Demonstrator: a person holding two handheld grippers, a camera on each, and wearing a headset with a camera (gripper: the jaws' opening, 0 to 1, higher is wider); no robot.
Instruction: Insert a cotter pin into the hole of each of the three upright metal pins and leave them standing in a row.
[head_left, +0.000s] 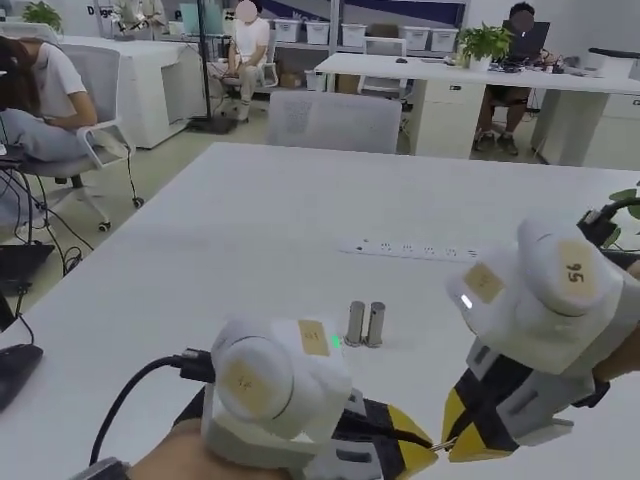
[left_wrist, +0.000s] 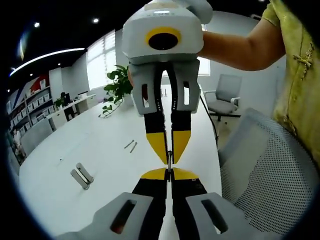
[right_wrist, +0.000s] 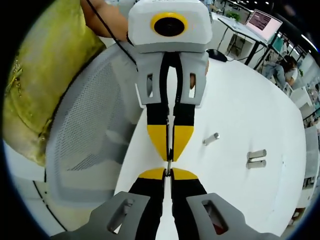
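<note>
Claws: left gripper (left_wrist: 170, 172) and right gripper (right_wrist: 169, 172) meet tip to tip, both clenched on one cotter pin (left_wrist: 170, 159) above the table's near edge.
Pins: two metal pins (head_left: 365, 324) upright, side by side; third metal pin (right_wrist: 211, 138) lying flat.
Room: bare table (head_left: 250, 250) beyond.
Writing: sticker (head_left: 575, 272) reads "56".

Shiny metal pins (head_left: 365, 324), thin metal cotter pin (left_wrist: 170, 161), matt wht tabletop (head_left: 250, 250), mesh chair back (left_wrist: 270, 170)

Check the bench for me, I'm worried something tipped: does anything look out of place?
One metal pin seems to lie on its side on the table, apart from the two pins standing together. Nothing else looks odd.
</note>
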